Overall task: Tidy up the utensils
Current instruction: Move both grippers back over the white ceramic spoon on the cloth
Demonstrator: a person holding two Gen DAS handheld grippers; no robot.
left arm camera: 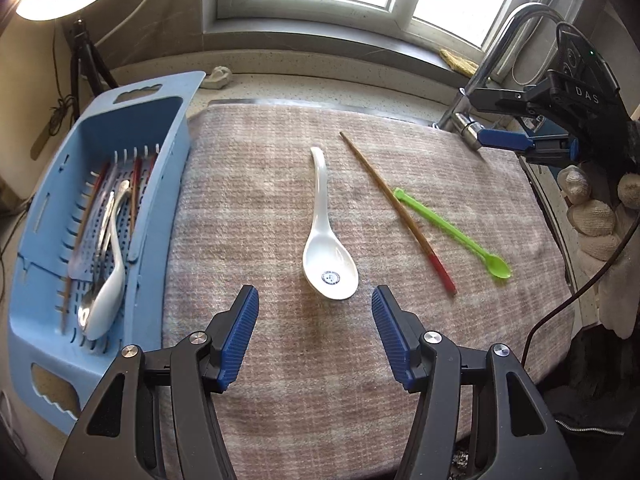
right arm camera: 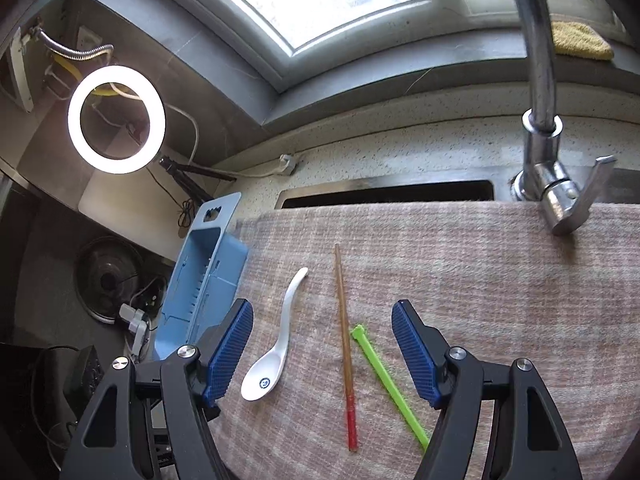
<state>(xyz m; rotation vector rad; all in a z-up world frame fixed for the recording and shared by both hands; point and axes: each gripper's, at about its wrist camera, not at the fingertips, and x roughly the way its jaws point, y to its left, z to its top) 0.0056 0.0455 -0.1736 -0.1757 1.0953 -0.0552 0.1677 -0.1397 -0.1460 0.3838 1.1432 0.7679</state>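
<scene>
I see both sets of jaws apart and empty: my left gripper (left arm camera: 315, 300) hangs just short of the white ceramic spoon (left arm camera: 326, 240), my right gripper (right arm camera: 322, 312) over the chopstick (right arm camera: 345, 344) and green plastic spoon (right arm camera: 386, 380) on the towel (left arm camera: 280, 360); blue basket (left arm camera: 44, 240) holds the rest

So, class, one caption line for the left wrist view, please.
Open left gripper above a white spoon, chopstick and green spoon on a towel, beside a blue basket.
</scene>
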